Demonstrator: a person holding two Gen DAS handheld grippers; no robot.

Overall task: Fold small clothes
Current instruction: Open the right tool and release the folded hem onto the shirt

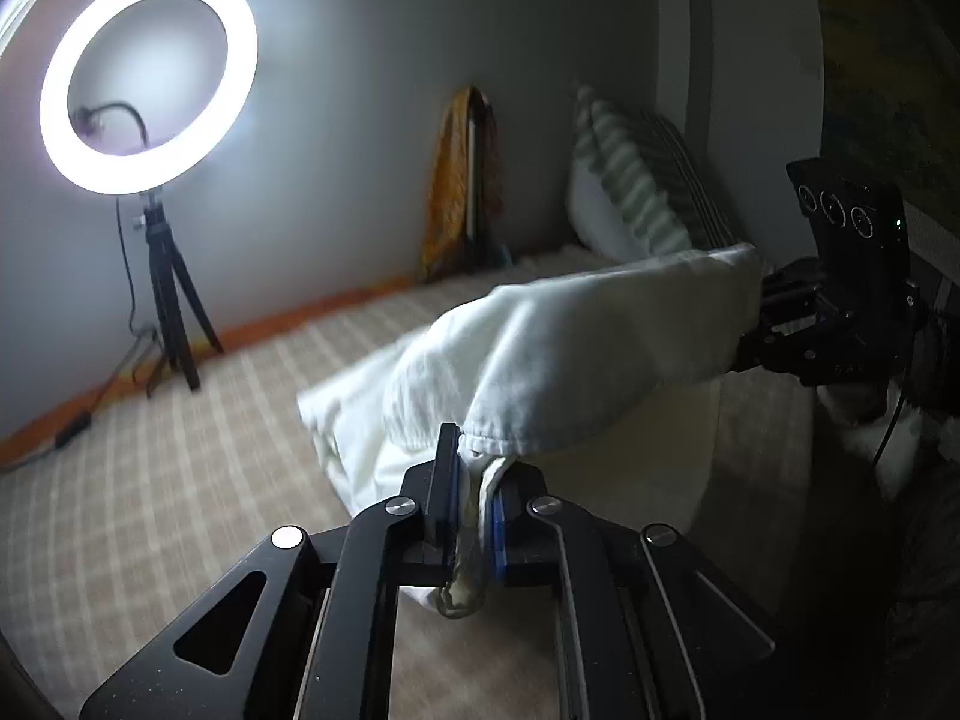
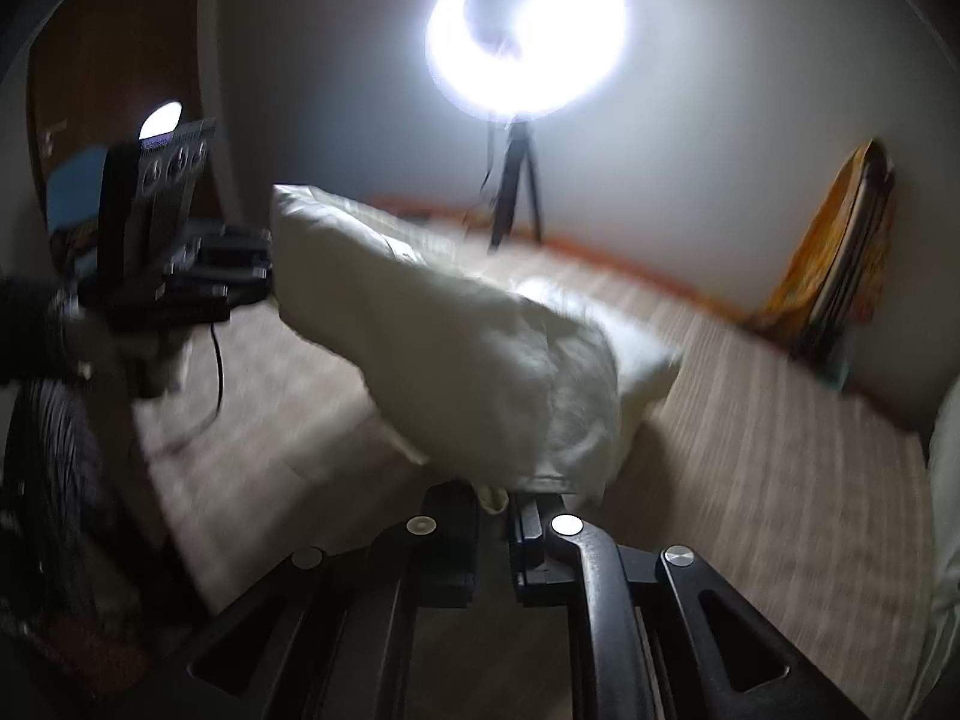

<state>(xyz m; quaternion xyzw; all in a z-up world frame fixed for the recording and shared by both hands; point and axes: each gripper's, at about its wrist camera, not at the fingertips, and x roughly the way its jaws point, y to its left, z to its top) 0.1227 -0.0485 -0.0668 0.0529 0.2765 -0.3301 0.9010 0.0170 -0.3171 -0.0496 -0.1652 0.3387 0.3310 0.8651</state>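
Left wrist: left gripper (image 1: 474, 480) clamps a hem corner of the white cloth (image 1: 558, 348), which hangs above the mat (image 1: 150, 480), right of the ring light (image 1: 147, 78). Right gripper (image 1: 762, 324) pinches the far corner.

Right wrist: right gripper (image 2: 495, 495) nips the cloth (image 2: 456, 348) edge below the ring light (image 2: 528, 36); frame is blurred. Judgement: keep both corners level and taut, then lay the fold flat on the mat (image 2: 750, 450).

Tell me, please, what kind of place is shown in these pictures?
Probably a bedroom in a home, set up for recording. A beige checked bed cover spreads below a striped pillow leaning on the grey wall, and a glowing white ring light on a black tripod stands beside it.
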